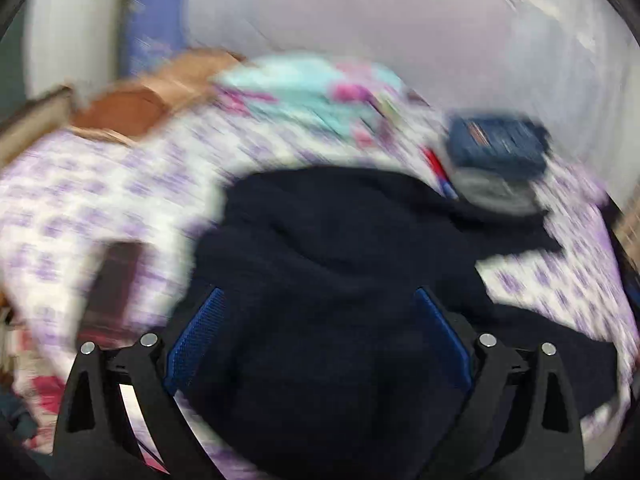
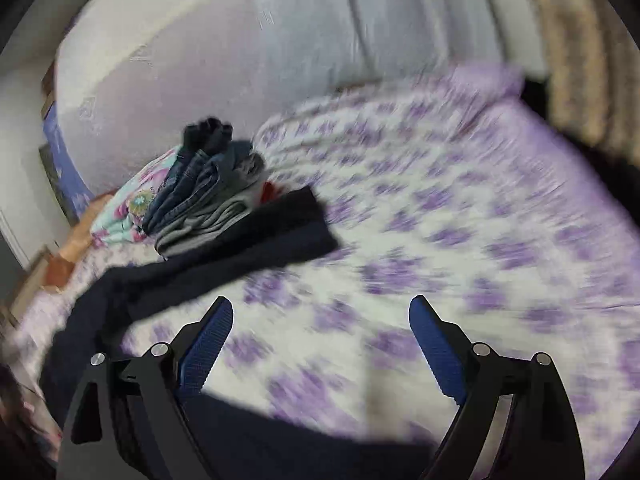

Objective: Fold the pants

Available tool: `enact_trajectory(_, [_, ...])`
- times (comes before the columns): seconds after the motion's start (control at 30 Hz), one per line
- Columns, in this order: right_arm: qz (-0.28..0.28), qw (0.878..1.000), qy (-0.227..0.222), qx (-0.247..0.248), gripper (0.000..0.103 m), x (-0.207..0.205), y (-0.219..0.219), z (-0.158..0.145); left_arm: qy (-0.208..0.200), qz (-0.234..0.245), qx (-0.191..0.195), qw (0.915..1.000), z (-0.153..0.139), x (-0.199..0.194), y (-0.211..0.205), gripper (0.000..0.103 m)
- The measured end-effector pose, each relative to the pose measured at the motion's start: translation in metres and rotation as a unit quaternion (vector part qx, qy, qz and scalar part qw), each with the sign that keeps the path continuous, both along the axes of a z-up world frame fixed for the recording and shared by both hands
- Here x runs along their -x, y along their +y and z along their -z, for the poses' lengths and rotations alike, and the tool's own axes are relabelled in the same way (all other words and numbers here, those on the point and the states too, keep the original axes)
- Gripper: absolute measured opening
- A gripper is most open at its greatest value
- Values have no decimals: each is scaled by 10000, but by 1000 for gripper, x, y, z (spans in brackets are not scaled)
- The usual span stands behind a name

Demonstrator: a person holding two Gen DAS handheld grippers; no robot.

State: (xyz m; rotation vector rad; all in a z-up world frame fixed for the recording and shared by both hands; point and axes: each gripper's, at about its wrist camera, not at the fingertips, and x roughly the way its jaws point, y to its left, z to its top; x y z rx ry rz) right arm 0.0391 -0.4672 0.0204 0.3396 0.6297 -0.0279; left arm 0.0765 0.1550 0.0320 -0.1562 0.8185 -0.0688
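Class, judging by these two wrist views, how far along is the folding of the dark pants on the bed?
Done: a stack of folded clothes sits at the far side of the bed. In hand: nothing gripped; the left gripper is open over the dark pants, the right gripper open above the bedsheet. Left: the pants lie rumpled and spread out, so their folding looks barely begun.

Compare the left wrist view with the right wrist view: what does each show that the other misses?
Only the left wrist view shows the left gripper, open above the bunched dark pants, and a dark flat item on the sheet at left; blur hides what it is.

Only the right wrist view shows the right gripper, open over bare sheet, and the wide stretch of bed to the right.

Both show the pants, the stack of folded clothes, the purple-patterned sheet and the floral pillow.
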Motion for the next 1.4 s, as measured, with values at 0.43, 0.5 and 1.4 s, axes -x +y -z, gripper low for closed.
enact_trajectory(0.43, [374,9882,1035,-1062,11,-192,21,78,517,876,-392,9940,74,-15,-53,96])
enact_trajectory(0.5, [329,9940,583,-871,10,-172,19,55,504,925,-460,9934,76,-14,-53,96])
enact_trajectory(1.4, [339,9689,1543,1904,78,-202,17,37,698,1000,-557,9910,71,-10,-49,98])
